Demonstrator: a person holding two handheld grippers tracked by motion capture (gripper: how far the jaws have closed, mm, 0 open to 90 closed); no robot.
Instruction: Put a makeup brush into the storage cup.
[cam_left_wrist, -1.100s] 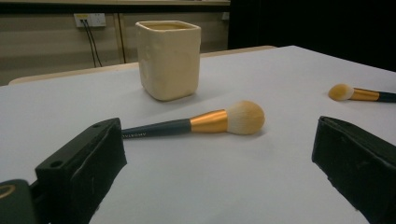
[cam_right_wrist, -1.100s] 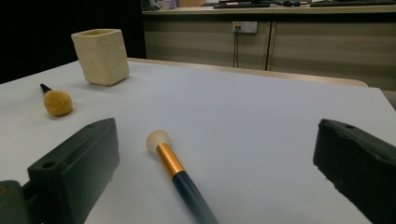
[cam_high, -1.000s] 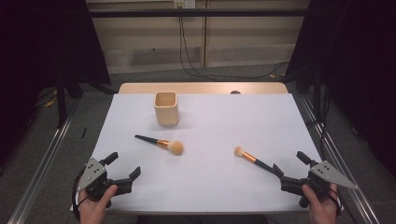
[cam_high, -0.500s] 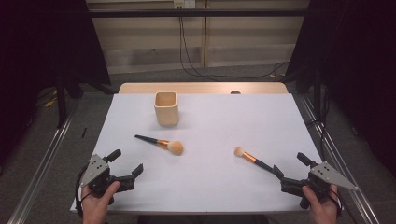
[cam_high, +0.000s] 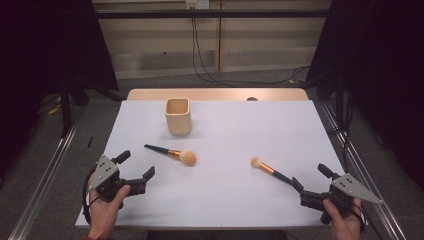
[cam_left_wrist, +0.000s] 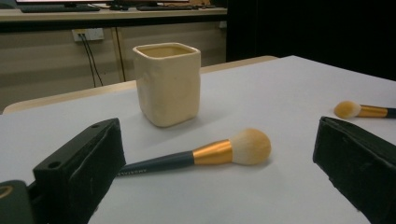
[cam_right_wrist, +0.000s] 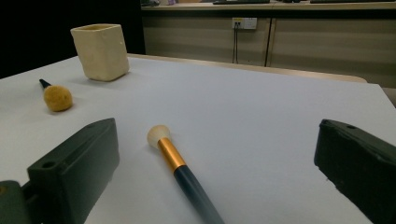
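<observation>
Matte white table (cam_high: 220, 200); squarish cream cup (cam_high: 178, 115).

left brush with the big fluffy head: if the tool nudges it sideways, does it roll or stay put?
The left brush would probably roll: its handle looks round and slim, lying flat on the smooth white table. It may curve rather than roll straight, since the bristle head is wider than the handle. It is likely light and stiff, with only the bristles giving.

Matt white table cover (cam_high: 240, 130) over pale wood edge. Cream cup (cam_left_wrist: 168, 84): matt, slightly uneven walls, ceramic-like. Both brushes (cam_left_wrist: 196, 154) (cam_right_wrist: 184, 172): smooth dark handles, glossy copper-coloured metal ferrules, soft bristles. Gripper jaws: matt black.
</observation>
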